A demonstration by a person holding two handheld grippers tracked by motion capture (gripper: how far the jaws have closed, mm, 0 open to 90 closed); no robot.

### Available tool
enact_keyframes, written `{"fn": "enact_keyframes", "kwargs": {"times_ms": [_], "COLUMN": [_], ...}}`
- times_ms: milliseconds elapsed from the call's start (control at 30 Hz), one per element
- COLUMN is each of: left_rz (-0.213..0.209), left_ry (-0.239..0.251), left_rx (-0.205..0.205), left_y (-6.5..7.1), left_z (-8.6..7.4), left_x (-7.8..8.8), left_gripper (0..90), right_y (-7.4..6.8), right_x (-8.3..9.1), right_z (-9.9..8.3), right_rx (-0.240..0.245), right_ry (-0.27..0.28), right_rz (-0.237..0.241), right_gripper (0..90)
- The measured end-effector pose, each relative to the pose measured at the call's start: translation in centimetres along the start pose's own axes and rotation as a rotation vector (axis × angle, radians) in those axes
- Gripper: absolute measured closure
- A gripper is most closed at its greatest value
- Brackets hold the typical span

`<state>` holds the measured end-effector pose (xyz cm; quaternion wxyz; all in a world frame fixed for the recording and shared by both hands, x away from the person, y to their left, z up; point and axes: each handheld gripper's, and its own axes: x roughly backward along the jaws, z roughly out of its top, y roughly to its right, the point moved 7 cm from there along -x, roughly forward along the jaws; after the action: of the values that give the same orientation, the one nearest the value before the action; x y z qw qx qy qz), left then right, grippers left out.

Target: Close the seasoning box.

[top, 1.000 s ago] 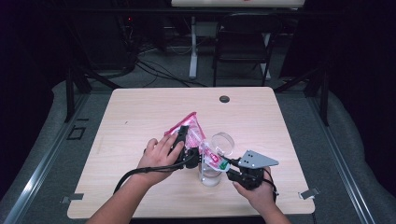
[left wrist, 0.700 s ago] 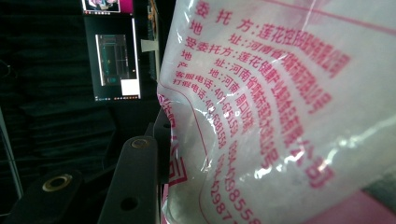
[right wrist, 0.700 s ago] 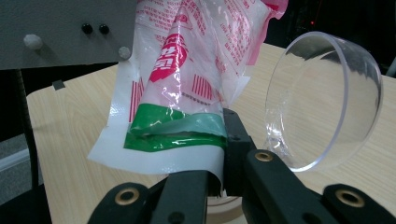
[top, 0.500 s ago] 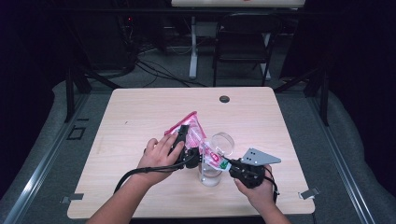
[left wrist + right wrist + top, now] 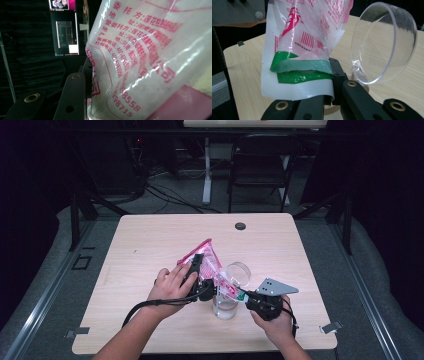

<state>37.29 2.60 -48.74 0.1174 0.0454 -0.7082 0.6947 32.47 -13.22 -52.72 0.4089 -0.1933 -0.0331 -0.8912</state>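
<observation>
A clear plastic bag [image 5: 207, 256] with pink print hangs tilted over an upright clear cup [image 5: 235, 279] near the table's front middle. My left gripper [image 5: 201, 282] is shut on the bag's lower body. In the left gripper view the bag [image 5: 150, 62] presses against one black finger [image 5: 72, 97] and hides the other. My right gripper [image 5: 244, 296] is shut on the bag's green-striped end. In the right gripper view that end [image 5: 302, 72] is pinched between the jaws of my right gripper [image 5: 329, 98], just left of the cup's rim [image 5: 384, 42].
The wooden table [image 5: 150, 245] has a black grommet hole [image 5: 240, 226] near its far edge. A cable [image 5: 145, 306] trails from the left gripper toward the front edge. A dark chair [image 5: 260, 165] stands beyond the table.
</observation>
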Motion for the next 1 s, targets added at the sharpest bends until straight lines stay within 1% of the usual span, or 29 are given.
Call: {"fn": "enact_keyframes", "kwargs": {"times_ms": [33,67,167,400,500,633,800,867,900,1000], "left_rz": [0.002,0.006,0.009,0.016,0.027,0.030,0.031,0.032,0.025,0.028], "left_ry": [0.000,0.002,0.000,0.001,-0.001,0.001,-0.001,-0.003,-0.004,-0.005], "left_rx": [0.000,0.011,-0.002,-0.004,-0.015,-0.026,-0.023,-0.035,-0.026,-0.031], "left_y": [0.0,0.1,0.0,0.1,0.1,0.1,0.2,0.2,0.3,0.3], "left_z": [0.0,0.0,0.0,0.0,0.0,-0.1,-0.2,-0.3,-0.3,-0.3], "left_x": [0.0,0.1,0.1,0.1,0.1,0.1,0.2,0.1,0.1,0.1], "left_gripper": [63.7,63.7,63.9,64.1,64.1,64.1,64.3,64.6,64.8,64.9], "right_y": [0.0,0.0,0.1,0.2,0.3,0.4,0.4,0.4,0.4,0.4], "right_x": [0.0,0.0,-0.1,-0.4,-0.6,-0.8,-1.1,-1.1,-1.2,-1.2], "right_z": [0.0,0.0,-0.1,-0.3,-0.4,-0.5,-0.6,-0.6,-0.6,-0.7], "right_rx": [-0.001,-0.002,-0.006,-0.011,-0.012,-0.013,-0.018,-0.014,-0.013,-0.013], "right_ry": [0.002,0.000,-0.004,-0.013,-0.018,-0.024,-0.026,-0.032,-0.033,-0.036], "right_rz": [0.002,0.002,0.004,0.005,0.005,0.002,0.004,0.003,0.003,0.004], "right_gripper": [90.0,90.0,90.0,90.0,90.0,90.0,90.0,90.0,90.0,90.0]}}
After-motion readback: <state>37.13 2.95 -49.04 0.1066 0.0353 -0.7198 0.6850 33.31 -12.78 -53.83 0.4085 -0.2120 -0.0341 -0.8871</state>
